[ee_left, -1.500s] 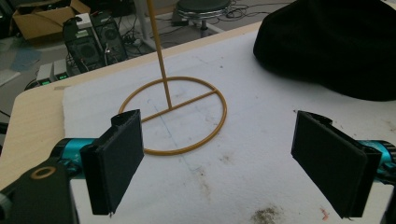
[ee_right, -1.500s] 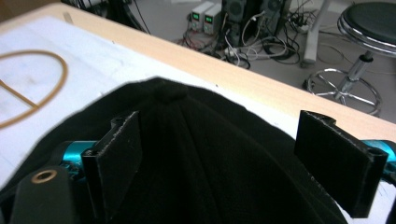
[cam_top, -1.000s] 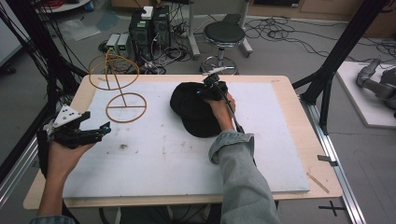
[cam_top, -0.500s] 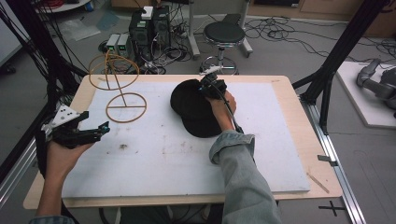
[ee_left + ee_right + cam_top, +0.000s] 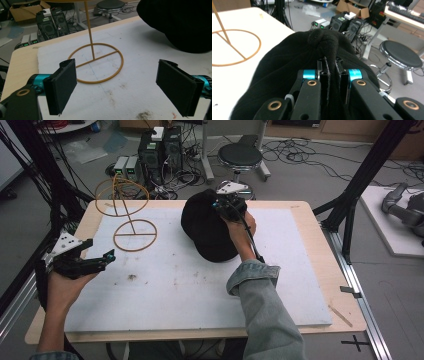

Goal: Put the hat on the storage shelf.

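- Right gripper (image 5: 223, 206): jaws have just closed, pinching a fold of the black cap (image 5: 207, 227) at the counter's far middle, ready for lifting.
- Left gripper (image 5: 97, 261): jaws spread, empty, waiting near the stand (image 5: 134, 234).

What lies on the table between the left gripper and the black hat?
In the high view, bare stained white mat separates the left gripper from the black hat.

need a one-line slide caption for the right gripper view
Right hand-held gripper shut on a pinched fold of the black cap, with the yellow wire stand on the white mat beyond.
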Demonstrator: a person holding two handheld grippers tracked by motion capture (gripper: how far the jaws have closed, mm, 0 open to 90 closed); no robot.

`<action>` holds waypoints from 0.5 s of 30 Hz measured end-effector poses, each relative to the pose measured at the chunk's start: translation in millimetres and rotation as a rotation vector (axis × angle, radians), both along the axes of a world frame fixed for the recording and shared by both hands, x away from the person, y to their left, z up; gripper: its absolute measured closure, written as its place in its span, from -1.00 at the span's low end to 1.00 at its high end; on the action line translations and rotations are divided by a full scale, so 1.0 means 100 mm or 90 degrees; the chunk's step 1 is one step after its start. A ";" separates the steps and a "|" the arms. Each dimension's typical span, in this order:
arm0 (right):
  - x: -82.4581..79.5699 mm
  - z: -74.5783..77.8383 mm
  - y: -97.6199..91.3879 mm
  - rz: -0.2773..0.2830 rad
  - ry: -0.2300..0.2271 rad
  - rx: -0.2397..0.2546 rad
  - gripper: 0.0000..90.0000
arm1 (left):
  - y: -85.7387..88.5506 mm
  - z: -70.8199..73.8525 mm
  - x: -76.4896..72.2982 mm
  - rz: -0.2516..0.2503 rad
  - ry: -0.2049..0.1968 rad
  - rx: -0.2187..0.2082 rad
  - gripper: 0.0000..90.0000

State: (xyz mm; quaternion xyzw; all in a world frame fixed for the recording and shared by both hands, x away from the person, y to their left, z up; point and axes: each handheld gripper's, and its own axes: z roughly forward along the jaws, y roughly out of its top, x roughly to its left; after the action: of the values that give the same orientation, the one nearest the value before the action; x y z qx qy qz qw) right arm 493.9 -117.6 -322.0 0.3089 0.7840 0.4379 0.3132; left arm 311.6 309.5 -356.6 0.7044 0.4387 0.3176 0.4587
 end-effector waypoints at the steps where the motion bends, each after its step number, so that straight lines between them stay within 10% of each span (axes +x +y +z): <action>1: 0.00 0.00 0.00 0.000 0.000 0.000 0.92 | 0.00 0.00 0.00 0.001 -0.002 -0.002 -0.62; 15: -0.16 0.42 -0.08 0.025 -0.065 0.058 0.92 | 0.04 0.01 -0.01 0.005 -0.004 -0.005 -0.62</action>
State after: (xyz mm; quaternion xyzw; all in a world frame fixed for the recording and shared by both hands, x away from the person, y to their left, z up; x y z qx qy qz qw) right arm 477.9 -125.9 -279.8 0.2846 0.7523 0.4944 0.3295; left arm 310.7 313.7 -355.2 0.6998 0.4413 0.3197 0.4618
